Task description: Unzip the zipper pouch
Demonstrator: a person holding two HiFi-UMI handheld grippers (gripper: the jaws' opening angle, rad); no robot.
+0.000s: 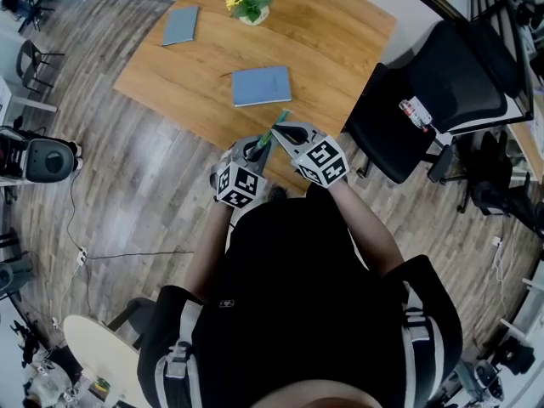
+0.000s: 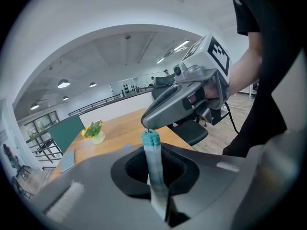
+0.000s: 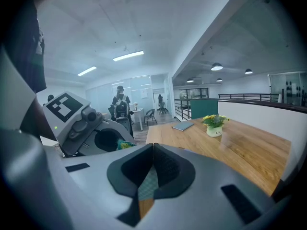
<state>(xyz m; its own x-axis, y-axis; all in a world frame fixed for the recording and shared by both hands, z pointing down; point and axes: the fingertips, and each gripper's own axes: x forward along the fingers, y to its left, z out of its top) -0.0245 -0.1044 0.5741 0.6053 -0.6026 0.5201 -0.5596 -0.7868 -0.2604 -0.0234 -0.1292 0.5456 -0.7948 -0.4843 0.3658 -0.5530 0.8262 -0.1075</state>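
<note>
Your left gripper [image 1: 255, 149] grips the teal pouch [image 2: 153, 162] edge-on over the table's [image 1: 340, 32] near edge, with its long axis running out along the jaws. Your right gripper [image 2: 146, 124] is closed, its tips at the pouch's far end. A notebook [image 1: 262, 85] and flowers [image 1: 252, 1] lie beyond.

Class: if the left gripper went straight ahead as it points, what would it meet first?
Probably the right gripper, its tip at the top of the zipper pouch the left gripper clamps.

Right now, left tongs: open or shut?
Shut on the zipper pouch: the left tongs clamp its teal edge, which stands upright between them.
</note>
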